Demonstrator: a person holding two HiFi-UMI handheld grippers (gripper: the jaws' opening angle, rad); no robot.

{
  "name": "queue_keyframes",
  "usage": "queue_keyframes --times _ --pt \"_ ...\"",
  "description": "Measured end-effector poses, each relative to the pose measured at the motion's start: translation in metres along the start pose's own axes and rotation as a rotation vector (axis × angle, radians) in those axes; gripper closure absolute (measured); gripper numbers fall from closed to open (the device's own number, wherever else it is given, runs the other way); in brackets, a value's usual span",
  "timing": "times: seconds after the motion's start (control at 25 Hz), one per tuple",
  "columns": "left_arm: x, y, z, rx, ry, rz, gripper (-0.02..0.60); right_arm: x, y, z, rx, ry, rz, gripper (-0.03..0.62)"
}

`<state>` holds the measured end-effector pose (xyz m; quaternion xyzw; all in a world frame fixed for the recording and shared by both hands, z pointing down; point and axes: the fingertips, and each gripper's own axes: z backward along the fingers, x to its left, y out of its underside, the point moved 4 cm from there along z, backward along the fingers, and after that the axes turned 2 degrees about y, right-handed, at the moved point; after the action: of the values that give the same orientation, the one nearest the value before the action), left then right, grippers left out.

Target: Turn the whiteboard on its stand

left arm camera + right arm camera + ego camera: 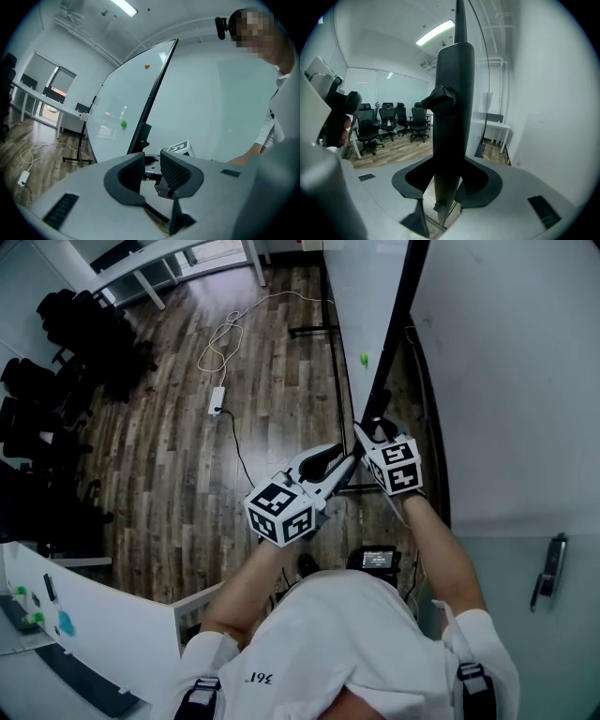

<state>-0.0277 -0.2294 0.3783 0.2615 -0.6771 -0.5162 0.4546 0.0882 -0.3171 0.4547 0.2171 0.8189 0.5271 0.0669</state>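
The fingers of your right gripper (pixel 449 180) clamp the black side bar (pixel 451 117) of the whiteboard (pixel 123 89); it runs 12 to 6 between them. Your left gripper (pixel 152 161) is partly open and empty, with the bar just beyond it at 12 o'clock.

My head view looks steeply down past the left gripper (pixel 345 463) and right gripper (pixel 375 427) to the floor (pixel 178 456); the left gripper view faces level at the nearby whiteboard (pixel 126 89). The right gripper view sits hard against its frame (pixel 452 103); all share that board.
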Motion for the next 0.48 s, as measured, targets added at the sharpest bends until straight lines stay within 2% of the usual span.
queue_keyframes --times 0.48 --pt "0.010 0.001 0.007 0.005 -0.034 0.003 0.474 -0.019 -0.011 -0.032 0.012 0.008 0.000 0.404"
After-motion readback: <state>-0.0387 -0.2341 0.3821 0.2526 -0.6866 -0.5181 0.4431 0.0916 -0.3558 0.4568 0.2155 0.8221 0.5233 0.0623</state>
